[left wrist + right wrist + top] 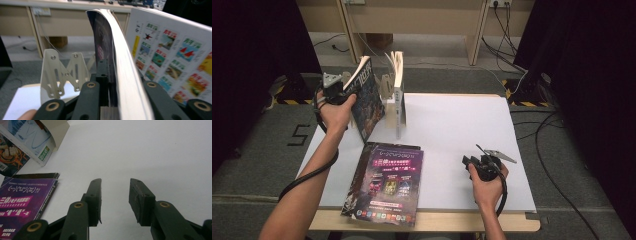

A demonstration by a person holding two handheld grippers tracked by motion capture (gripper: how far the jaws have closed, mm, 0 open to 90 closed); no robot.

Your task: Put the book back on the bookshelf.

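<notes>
So, the dark magazine (368, 102) is up on its edge, tipped over, right between the jaws of your left claw (349, 87). The pad on one side touches its cover. The pad on the other side is hidden behind the pages, so you cannot tell if the claw is squeezing it or just loose around it.

Just past that claw is the white rack (60, 72), and a white book (399, 100) already stands beside it. That one looks done. The dark magazine is not yet standing straight. Below the claw, nearer to you, the purple magazines (387, 182) lie flat. They are left to do, I think.

Your right claw (472, 162) rests on the table (462, 125) with its jaws apart and nothing in them.

The purple cover has white writing, too small to read. The floor mat shows a "5" (298, 134).
</notes>
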